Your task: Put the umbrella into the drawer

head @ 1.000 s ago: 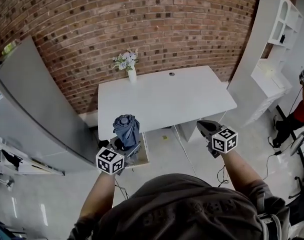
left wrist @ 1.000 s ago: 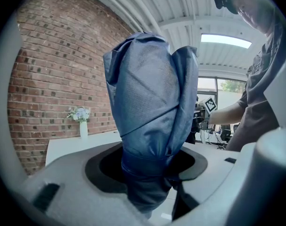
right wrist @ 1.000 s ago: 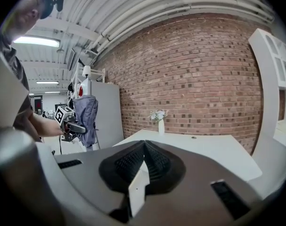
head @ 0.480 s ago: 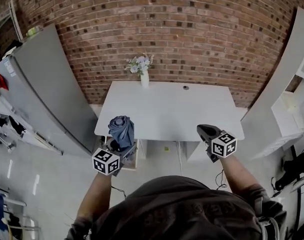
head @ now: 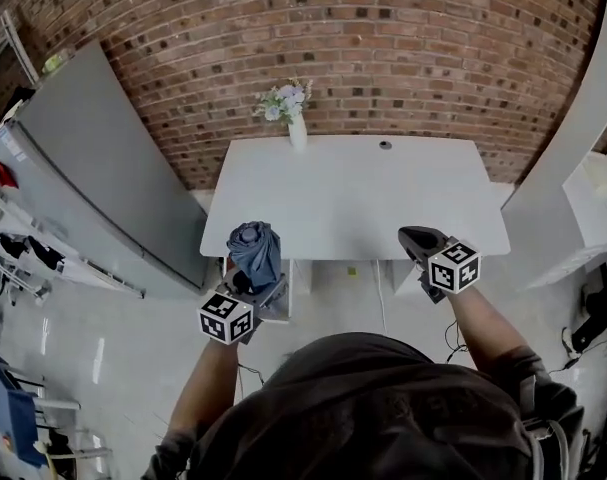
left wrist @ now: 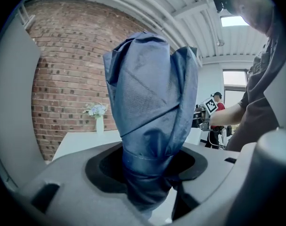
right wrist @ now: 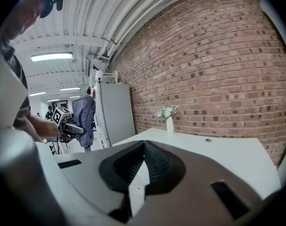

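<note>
Two things worry me from where I stand. The left gripper (head: pixel 247 286) has its jaws clamped on the folded blue umbrella (head: pixel 255 252) low down, at the narrow end below the strap. All the loose, bunched cloth stands upright above the jaws. Held that low, the umbrella could lean or twist in the grip as soon as it is tipped over to lie flat. The slack folds could also snag on a drawer edge and stop it going in cleanly. The other worry is the drawer itself. I cannot pick it out, open or closed, under the white desk (head: pixel 353 193). If it is closed, the right gripper (head: pixel 415 238) would have to hook it open. That gripper has its jaws together on nothing, and a poor hold there could slip off. The umbrella rises straight out of the left gripper, just in front of the desk's near left corner and not touching the top. It is well apart from the right gripper and from the vase (head: pixel 298 134) at the back edge.
</note>
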`<state>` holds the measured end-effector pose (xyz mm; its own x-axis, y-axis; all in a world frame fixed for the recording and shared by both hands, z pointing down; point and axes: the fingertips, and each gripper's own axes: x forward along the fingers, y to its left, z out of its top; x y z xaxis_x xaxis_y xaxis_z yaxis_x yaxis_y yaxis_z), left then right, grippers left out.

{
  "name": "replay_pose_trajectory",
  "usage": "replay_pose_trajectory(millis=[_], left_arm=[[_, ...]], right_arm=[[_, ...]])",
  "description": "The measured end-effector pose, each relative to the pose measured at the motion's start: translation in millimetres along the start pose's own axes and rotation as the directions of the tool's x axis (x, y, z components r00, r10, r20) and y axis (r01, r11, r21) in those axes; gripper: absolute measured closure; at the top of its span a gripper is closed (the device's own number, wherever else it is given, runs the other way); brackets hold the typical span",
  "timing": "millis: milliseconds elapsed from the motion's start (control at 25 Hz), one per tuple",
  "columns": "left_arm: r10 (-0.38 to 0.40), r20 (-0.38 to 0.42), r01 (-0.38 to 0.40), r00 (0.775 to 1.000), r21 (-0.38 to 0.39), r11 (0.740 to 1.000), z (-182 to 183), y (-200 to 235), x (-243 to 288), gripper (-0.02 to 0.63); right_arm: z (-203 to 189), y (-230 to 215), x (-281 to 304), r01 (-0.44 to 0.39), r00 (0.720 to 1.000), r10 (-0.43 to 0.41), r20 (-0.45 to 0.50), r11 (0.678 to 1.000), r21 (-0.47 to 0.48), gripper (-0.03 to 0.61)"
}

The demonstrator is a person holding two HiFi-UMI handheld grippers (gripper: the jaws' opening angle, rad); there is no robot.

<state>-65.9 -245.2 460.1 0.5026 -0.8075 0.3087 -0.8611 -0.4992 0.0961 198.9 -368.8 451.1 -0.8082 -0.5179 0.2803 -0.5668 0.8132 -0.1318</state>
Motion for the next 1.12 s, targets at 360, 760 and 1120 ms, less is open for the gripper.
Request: replay_pose_trajectory(millis=[360, 760, 1120], left_arm=[[-0.004, -0.05, 0.005, 0.999, 0.009, 1.0, -22, 59, -15, 0.359], [0.103, -0.113, -0.119, 0.988, -0.142, 0.983, -75, 82, -24, 0.357], [0.181, -0.27, -0.219, 0.946, -0.119, 0.968, -157, 122, -32, 0.359]], right_arm=[[6, 41, 42, -0.002, 1.0, 0.001, -0.025, 0.999, -0.035, 0.586], [4, 72, 78, -0.129, 0.989, 0.124, -0.081, 0.989, -0.072, 0.587], [-16, 121, 143, -0.256, 0.957, 0.24, -0.164, 0.963, -0.086, 0.587]])
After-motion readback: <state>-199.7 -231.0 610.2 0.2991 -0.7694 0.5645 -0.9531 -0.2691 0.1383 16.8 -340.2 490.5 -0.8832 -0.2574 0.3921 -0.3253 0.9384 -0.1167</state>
